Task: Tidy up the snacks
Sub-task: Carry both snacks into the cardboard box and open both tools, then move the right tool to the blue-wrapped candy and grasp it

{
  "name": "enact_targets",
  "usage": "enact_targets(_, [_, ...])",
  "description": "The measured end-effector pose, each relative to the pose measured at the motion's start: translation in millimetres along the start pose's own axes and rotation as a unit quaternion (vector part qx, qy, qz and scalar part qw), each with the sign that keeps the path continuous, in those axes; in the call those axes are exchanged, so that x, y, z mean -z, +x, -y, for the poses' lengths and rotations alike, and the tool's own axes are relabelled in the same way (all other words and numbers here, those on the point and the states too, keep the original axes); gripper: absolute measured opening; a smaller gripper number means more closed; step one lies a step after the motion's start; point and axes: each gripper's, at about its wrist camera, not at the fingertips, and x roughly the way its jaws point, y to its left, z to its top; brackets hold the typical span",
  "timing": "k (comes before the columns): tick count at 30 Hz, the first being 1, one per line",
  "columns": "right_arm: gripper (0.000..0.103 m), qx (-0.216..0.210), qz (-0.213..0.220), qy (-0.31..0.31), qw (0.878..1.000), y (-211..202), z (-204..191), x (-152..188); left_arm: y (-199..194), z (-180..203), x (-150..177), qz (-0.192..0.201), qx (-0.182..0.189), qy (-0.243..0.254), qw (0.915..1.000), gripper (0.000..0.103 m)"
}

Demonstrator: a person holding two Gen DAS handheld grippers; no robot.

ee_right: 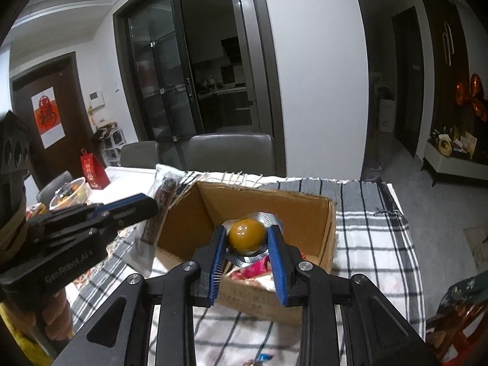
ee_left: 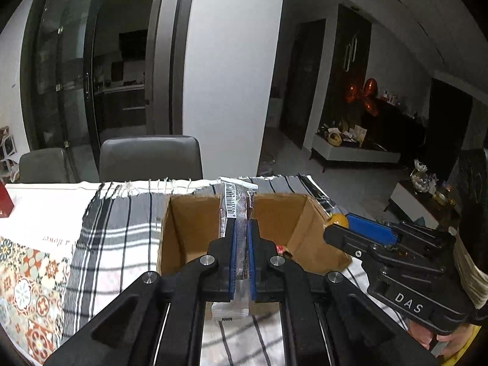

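Left gripper [ee_left: 241, 228] clamped tight on a long snack packet [ee_left: 236, 201], above the cardboard box [ee_left: 183, 228]. Right gripper [ee_right: 247, 235] closed around a foil-backed yellow ball snack [ee_right: 247, 234], over the same box.

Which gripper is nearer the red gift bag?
Left. The left gripper, holding a snack bar, is on the red gift bag's side; the right gripper is over the cardboard box.
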Motion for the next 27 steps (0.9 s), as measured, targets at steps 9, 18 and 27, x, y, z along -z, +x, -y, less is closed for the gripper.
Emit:
enact_targets(9, [0.03,0.008,-0.016,0.015,1.0,27,17,-6,31,-5,-11,-0.003,-0.015,0.018,0.9997,0.026])
enact_targets(18, [0.03,0.007,-0.014,0.012,1.0,15,17,4,8,1,2,0.005,-0.029,0.028,0.9991,0.036])
enact_targets(27, [0.03,0.003,-0.012,0.011,1.0,-14,4,32,-29,12,34,0.012,-0.043,0.039,0.9982,0.04])
